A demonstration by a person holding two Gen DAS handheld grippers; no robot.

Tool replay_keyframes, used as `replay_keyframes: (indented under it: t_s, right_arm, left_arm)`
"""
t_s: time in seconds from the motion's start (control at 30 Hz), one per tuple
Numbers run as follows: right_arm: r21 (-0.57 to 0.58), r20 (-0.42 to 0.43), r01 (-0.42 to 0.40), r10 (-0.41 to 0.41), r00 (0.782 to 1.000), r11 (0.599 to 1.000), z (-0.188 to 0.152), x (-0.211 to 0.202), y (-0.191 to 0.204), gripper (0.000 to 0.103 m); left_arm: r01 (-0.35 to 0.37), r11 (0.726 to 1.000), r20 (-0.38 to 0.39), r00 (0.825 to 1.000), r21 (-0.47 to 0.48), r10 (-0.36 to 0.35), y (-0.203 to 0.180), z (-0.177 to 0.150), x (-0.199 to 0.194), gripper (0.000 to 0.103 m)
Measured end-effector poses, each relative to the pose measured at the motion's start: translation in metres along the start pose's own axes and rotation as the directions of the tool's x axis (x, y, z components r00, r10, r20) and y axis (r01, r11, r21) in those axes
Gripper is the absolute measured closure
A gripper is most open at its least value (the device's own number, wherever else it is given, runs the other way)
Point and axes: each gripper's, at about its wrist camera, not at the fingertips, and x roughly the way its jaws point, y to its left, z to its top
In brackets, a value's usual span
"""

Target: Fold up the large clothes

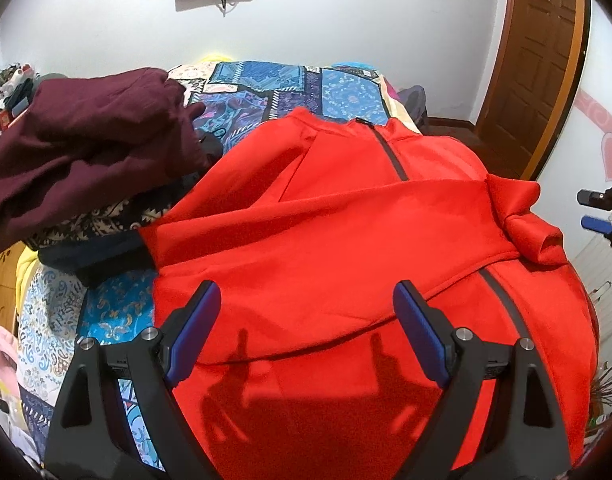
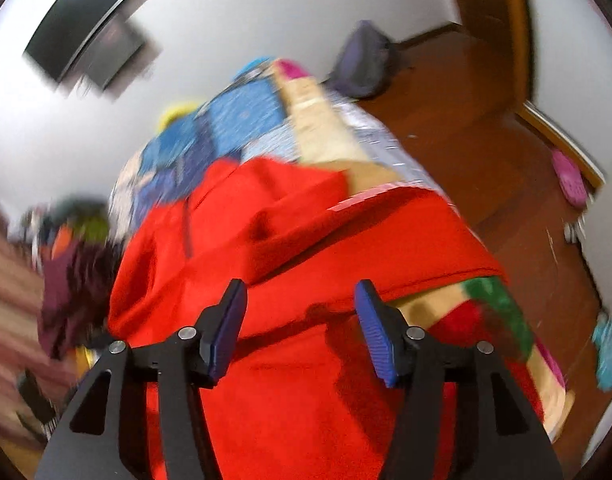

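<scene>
Red jacket [image 1: 346,220] spread on bed [image 1: 266,92], sleeve folded across chest, cuff bunched at 3 o'clock. Left gripper [image 1: 306,320] wide apart, empty, above hem. Right gripper [image 2: 300,320] part open, nothing between pads, over jacket's right edge; view blurred. Risks: bunched cuff traps crease in next fold; jacket overhangs bed edge, may slide off; maroon pile [image 1: 86,148] at 10 o'clock crowds fold space.

A bed [image 1: 266,92] covered by a blue patterned patchwork spread carries everything. A red zip-front jacket [image 1: 346,240] lies flat across its near part, 1 sleeve folded over the chest. At the left, touching the jacket's edge, sits a heap: a maroon garment [image 1: 86,148] atop black-and-white patterned cloth [image 1: 106,220].
</scene>
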Motion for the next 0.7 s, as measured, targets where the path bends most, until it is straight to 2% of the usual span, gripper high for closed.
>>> replay_keyframes:
  t_s: [0.13,0.27,0.37,0.53,0.7]
  right_arm:
    - [0.201,-0.013,0.012,-0.01,1.0,0.98,0.008,0.014,-0.052,0.051]
    - [0.314,-0.072,0.013,0.011,0.997,0.949,0.003,0.037,-0.086,0.051]
    - [0.359,-0.103,-0.006,0.046,0.994,0.933,0.002,0.054,-0.1,0.051]
    - [0.399,-0.106,-0.03,0.079,0.991,0.917,0.011,0.069,-0.113,0.05]
    - [0.395,-0.122,0.007,0.046,0.991,0.919,0.022,0.084,-0.114,0.053]
  left_arm:
    - [0.003,1.0,-0.004,1.0,0.001,-0.003,-0.006,0.004,0.005,0.015]
    - [0.002,1.0,-0.018,1.0,0.003,-0.002,-0.011,0.006,0.014,0.015]
    - [0.002,1.0,-0.034,0.999,0.0,-0.002,-0.013,0.006,0.021,0.015]
    - [0.0,1.0,-0.049,0.999,0.002,0.0,-0.015,0.004,0.028,0.015]
    - [-0.002,1.0,-0.046,0.999,-0.003,0.002,-0.013,0.003,0.026,0.015]
